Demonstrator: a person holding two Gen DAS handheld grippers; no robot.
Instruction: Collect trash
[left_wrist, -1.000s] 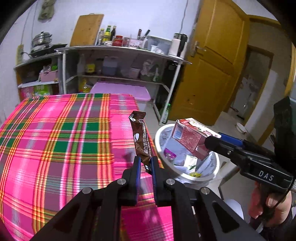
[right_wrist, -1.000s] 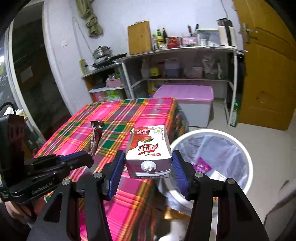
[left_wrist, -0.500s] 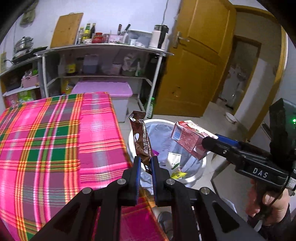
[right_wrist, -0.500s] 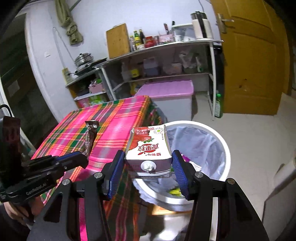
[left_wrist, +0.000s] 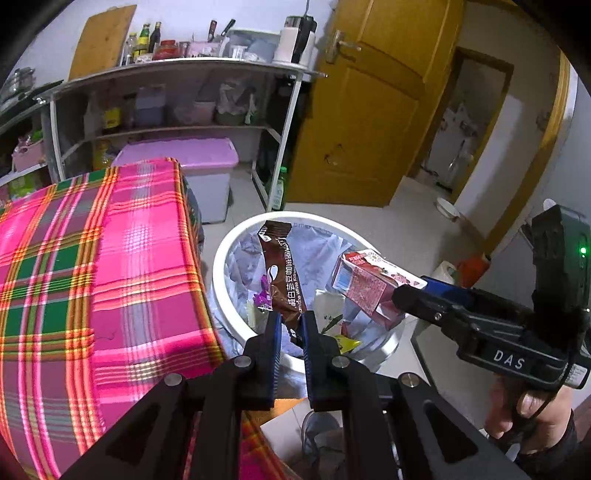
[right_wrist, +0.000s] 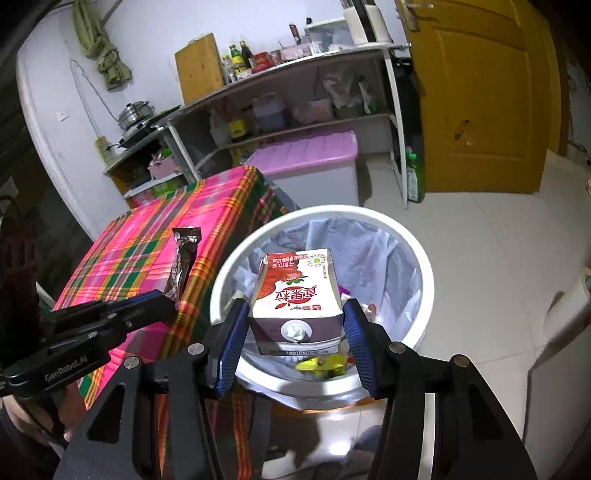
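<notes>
My left gripper (left_wrist: 289, 325) is shut on a brown snack wrapper (left_wrist: 279, 271) that stands upright over the white trash bin (left_wrist: 225, 254). The wrapper also shows in the right wrist view (right_wrist: 181, 264). My right gripper (right_wrist: 294, 334) is shut on a red strawberry milk carton (right_wrist: 295, 291), held above the bin (right_wrist: 421, 295). The carton shows in the left wrist view (left_wrist: 365, 284) over the bin's right side. The bin is lined with a pale bag and holds several bits of trash.
A table with a pink plaid cloth (left_wrist: 92, 266) stands left of the bin. A shelf unit (left_wrist: 166, 103) with bottles and a purple-lidded box (left_wrist: 184, 155) is behind. A yellow door (left_wrist: 369, 110) is at the back right. Tiled floor (right_wrist: 498, 240) surrounds the bin.
Both grippers have moved right, off the table and over the bin, each still holding its item. The bin now sits directly beneath them and looks closer.
</notes>
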